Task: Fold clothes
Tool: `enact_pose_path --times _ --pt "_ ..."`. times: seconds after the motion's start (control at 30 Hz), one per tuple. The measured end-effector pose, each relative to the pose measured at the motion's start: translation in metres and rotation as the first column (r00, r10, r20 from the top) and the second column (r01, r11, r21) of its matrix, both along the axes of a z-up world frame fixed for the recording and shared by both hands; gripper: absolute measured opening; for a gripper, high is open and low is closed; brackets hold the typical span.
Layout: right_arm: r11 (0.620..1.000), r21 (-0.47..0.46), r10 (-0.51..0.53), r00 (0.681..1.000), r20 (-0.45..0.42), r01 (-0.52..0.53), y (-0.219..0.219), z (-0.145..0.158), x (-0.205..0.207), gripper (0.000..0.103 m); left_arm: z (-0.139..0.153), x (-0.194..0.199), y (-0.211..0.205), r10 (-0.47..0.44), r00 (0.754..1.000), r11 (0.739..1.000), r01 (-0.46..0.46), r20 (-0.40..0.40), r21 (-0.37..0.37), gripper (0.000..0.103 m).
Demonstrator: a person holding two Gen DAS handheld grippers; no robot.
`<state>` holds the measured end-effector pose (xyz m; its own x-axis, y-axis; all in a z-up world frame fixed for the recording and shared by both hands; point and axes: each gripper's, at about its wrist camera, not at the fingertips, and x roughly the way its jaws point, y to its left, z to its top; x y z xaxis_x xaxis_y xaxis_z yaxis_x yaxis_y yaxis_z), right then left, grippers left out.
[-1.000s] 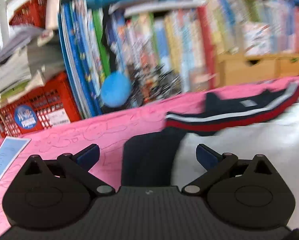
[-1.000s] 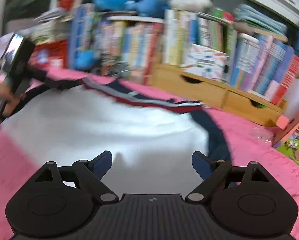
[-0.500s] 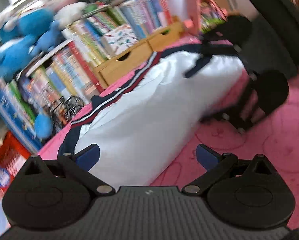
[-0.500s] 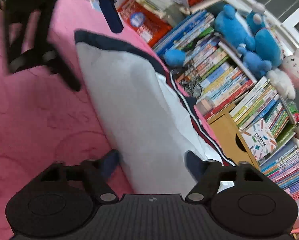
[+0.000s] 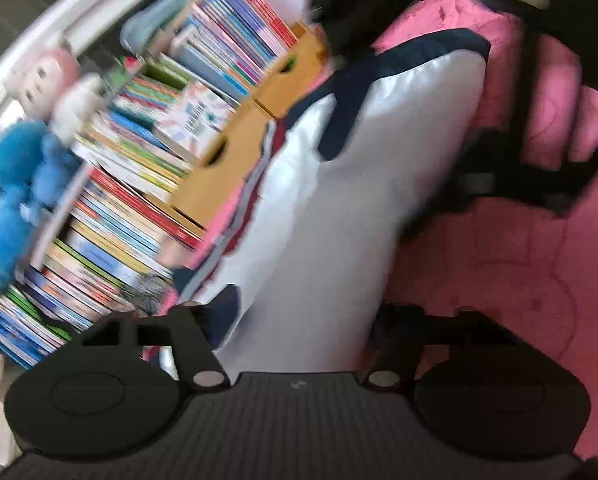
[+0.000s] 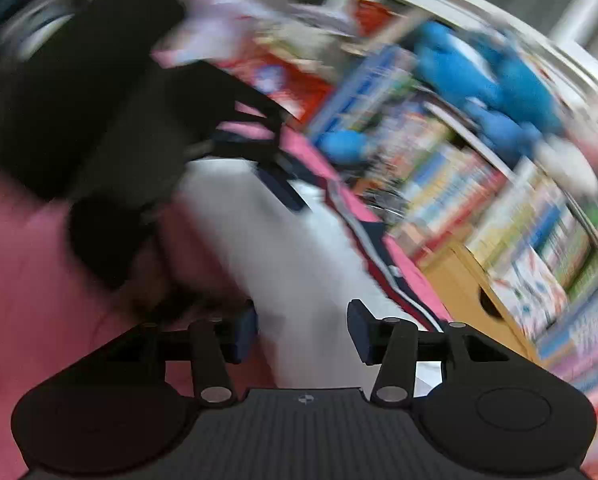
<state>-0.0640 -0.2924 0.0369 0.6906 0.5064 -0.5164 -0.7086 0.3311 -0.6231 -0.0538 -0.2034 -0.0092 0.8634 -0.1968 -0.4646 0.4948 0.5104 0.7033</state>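
Observation:
A white garment (image 5: 359, 160) with navy and red striped trim lies stretched along a pink cover (image 5: 519, 272). My left gripper (image 5: 305, 314) is at one end of it, with white cloth and navy trim between its narrowed fingers and a gap still showing. The right gripper (image 6: 302, 330) is at the opposite end of the garment (image 6: 299, 248), its blue pads (image 6: 247, 332) partly drawn in over white cloth but apart. Each view shows the other gripper as a dark blur at the far end (image 5: 519, 168) (image 6: 99, 220). Both views are motion blurred.
A bookshelf packed with upright books (image 5: 139, 208) runs along the garment's far side. Wooden drawers (image 5: 227, 168) sit close to the striped trim. Blue plush toys (image 6: 479, 76) rest on top of the books, and a red basket (image 6: 299, 76) stands by the shelf.
Both cameras have rolled and dropped closer to the garment's two ends. The fingers of both grippers have narrowed from wide open, with cloth now between them.

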Motion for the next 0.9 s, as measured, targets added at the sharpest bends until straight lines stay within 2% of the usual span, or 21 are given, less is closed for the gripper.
enact_pose_path --times 0.13,0.2,0.3,0.4,0.47,0.5,0.53,0.57,0.63,0.73,0.9 --pt "0.978 -0.196 0.092 0.989 0.118 -0.067 -0.003 -0.029 -0.02 0.05 0.0 0.001 0.0 -0.031 0.999 0.999 0.032 -0.018 0.025 0.057" --pt "0.976 -0.212 0.089 0.986 0.139 -0.059 0.003 -0.035 -0.015 0.052 -0.001 0.003 0.0 -0.04 0.999 0.998 0.041 -0.023 0.04 0.054" --pt "0.978 -0.205 0.083 0.977 0.195 -0.042 0.02 -0.043 -0.006 0.064 -0.006 0.008 -0.001 -0.036 0.999 0.997 0.037 -0.018 0.07 0.054" --pt "0.981 -0.189 0.094 0.966 0.239 -0.048 0.036 -0.045 0.004 0.067 -0.011 0.013 -0.002 -0.032 0.999 0.994 0.033 -0.012 0.1 0.052" --pt "0.978 -0.204 0.085 0.973 0.216 -0.04 0.044 -0.045 0.014 0.061 -0.015 0.017 -0.003 -0.03 1.0 0.992 0.031 -0.008 0.12 0.053" --pt "0.975 -0.219 0.083 0.976 0.203 -0.038 0.045 -0.046 0.019 0.049 -0.017 0.019 -0.003 -0.029 1.0 0.991 0.029 -0.006 0.13 0.053" --pt "0.969 -0.246 0.078 0.975 0.209 -0.024 0.045 -0.05 0.022 0.034 -0.018 0.02 -0.004 -0.028 1.0 0.99 0.028 -0.004 0.14 0.048" --pt "0.961 -0.276 0.071 0.973 0.22 -0.008 0.046 -0.055 0.025 0.028 -0.02 0.022 -0.004 -0.026 1.0 0.988 0.026 -0.002 0.15 0.045" --pt "0.943 -0.332 0.072 0.963 0.258 0.019 0.041 -0.065 0.029 0.019 -0.023 0.025 -0.003 -0.014 1.0 0.984 0.014 0.002 0.177 0.033" --pt "0.923 -0.375 0.033 0.956 0.293 0.083 0.026 -0.073 0.039 0.016 -0.022 0.024 0.012 0.017 1.0 0.975 -0.02 0.015 0.219 0.027" --pt "0.891 -0.417 -0.034 0.942 0.334 0.18 -0.014 -0.08 0.057 0.015 -0.009 0.028 0.067 0.128 0.992 0.956 -0.128 0.017 0.265 0.024"
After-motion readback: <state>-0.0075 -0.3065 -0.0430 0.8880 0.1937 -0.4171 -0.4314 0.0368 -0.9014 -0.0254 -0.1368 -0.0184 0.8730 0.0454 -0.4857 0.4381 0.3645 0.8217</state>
